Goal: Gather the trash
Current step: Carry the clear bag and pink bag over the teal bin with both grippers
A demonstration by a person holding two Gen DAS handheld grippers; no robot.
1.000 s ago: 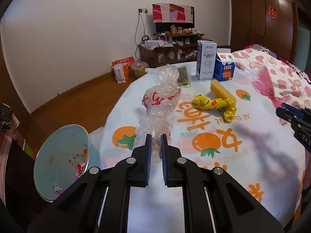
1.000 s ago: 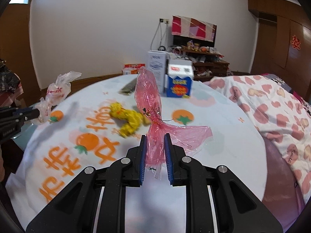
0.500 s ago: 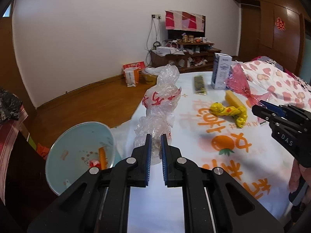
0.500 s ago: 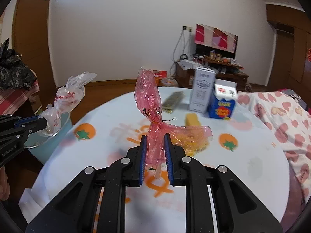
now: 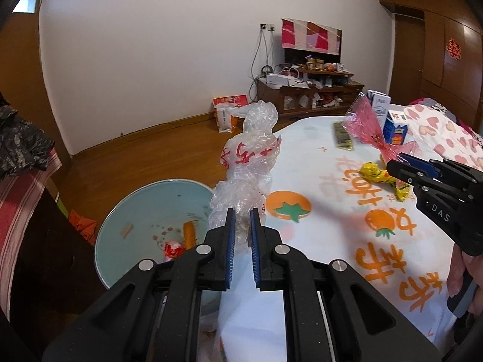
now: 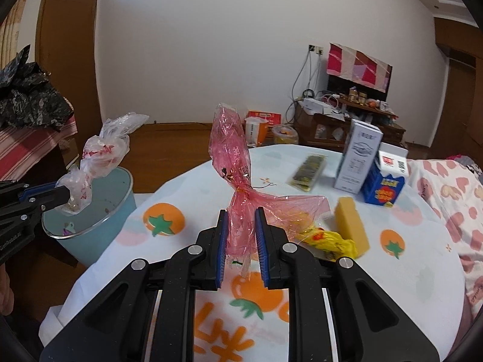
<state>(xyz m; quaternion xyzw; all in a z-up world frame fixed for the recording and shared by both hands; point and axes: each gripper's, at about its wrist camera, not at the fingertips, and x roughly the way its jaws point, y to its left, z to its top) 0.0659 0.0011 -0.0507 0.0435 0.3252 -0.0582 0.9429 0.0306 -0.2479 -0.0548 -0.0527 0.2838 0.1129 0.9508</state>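
Note:
My left gripper (image 5: 240,220) is shut on a clear plastic bag with red print (image 5: 249,163), which it holds up over the near rim of a light blue trash bin (image 5: 129,211). From the right wrist view the same clear bag (image 6: 99,157) hangs above the bin (image 6: 99,229) at the left. My right gripper (image 6: 240,220) is shut on a crumpled pink plastic bag (image 6: 232,154), held above the table. In the left wrist view the right gripper (image 5: 395,166) and its pink bag (image 5: 366,123) appear at the right.
The round table (image 6: 187,193) has a white cloth with orange prints. On it lie a yellow wrapper (image 6: 329,238), a yellow block (image 6: 351,226), a dark snack packet (image 6: 309,170), a white carton (image 6: 359,157) and a blue carton (image 6: 385,184). The bin holds scraps.
Both grippers have swung left toward the bin with their bags still gripped. The bin now fills more of the left wrist view and has come into the right wrist view.

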